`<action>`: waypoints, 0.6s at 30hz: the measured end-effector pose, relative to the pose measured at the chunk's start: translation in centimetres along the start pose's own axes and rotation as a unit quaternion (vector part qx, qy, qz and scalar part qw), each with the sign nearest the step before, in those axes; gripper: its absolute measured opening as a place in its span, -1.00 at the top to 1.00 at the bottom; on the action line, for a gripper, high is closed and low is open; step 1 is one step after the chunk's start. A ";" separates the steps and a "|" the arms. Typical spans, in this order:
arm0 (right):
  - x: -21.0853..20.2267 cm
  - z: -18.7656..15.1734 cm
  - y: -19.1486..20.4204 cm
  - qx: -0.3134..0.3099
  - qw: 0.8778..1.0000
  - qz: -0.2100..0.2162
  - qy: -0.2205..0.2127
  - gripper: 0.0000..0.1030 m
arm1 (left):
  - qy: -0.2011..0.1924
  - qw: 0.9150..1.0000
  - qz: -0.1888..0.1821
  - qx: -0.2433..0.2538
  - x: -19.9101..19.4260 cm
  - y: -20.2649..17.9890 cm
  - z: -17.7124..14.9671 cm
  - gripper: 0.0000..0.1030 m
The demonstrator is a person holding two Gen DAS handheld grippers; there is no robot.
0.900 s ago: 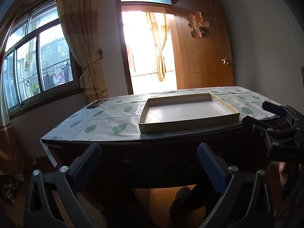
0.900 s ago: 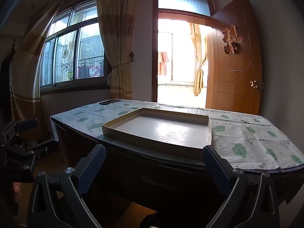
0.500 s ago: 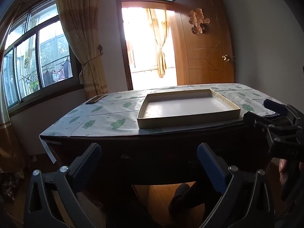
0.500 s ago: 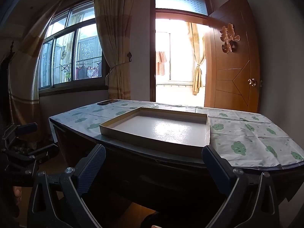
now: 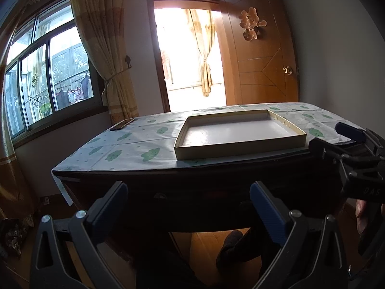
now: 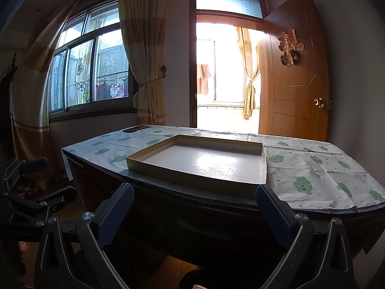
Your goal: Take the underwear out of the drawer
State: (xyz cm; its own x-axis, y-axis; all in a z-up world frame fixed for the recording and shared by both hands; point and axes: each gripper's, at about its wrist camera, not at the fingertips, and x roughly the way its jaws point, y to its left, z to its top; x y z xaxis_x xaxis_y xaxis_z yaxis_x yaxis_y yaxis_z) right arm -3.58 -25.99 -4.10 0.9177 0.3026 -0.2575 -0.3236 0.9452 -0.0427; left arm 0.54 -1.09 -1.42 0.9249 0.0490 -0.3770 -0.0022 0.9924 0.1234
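Observation:
The dark wooden table front under the tabletop is in shadow. A small knob shows on it, and no drawer stands open there. No underwear is in sight. My left gripper hangs open in front of that dark panel, with nothing between its blue pads. My right gripper is open too and holds nothing, low before the table's edge. Each gripper shows in the other's view: the right gripper at the right edge, the left gripper at the left edge.
A shallow cardboard tray lies on the leaf-print tablecloth. A dark phone lies at the far left corner. Under the table is a person's dark-socked foot. Behind are a window, curtains and an open door.
Both grippers have sunk a little, so the tabletop and tray look flatter and the dark table front fills more of the view. The jaws stay wide.

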 end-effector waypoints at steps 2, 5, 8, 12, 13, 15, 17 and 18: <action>0.0 0.0 0.0 -0.001 1.000 0.000 0.000 -0.99 | 0.000 1.000 0.001 0.002 -0.1 0.0 0.0 -1.00; 0.1 0.0 0.1 -0.002 1.000 0.000 0.001 -0.99 | 0.000 1.000 0.002 0.002 0.0 0.0 0.0 -1.00; 0.0 0.0 0.1 -0.002 1.000 0.000 0.000 -0.99 | 0.000 1.000 0.003 0.002 -0.1 -0.1 0.0 -1.00; 0.0 -0.1 0.2 -0.001 1.000 -0.001 -0.001 -0.99 | 0.001 1.000 0.003 0.003 -0.1 -0.1 0.0 -1.00; 0.0 -0.1 0.2 0.000 1.000 -0.002 -0.001 -0.99 | 0.001 1.000 0.003 0.004 0.0 -0.1 0.0 -1.00; 0.0 -0.1 0.2 0.000 1.000 -0.002 -0.001 -0.99 | 0.002 1.000 0.003 0.004 0.0 -0.1 0.0 -1.00; -0.1 -0.1 0.2 0.000 1.000 -0.001 -0.001 -0.99 | 0.001 1.000 0.003 0.004 0.0 -0.1 0.0 -1.00; -0.1 -0.1 0.2 -0.001 1.000 -0.001 -0.001 -0.99 | 0.002 1.000 0.004 0.004 0.0 -0.1 0.0 -1.00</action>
State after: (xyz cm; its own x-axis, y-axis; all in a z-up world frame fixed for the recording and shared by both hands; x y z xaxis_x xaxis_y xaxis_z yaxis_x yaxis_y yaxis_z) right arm -3.73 -25.81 -4.16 0.9189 0.3009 -0.2551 -0.3220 0.9457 -0.0443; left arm 0.53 -1.17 -1.40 0.9237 0.0577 -0.3788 -0.0067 0.9909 0.1344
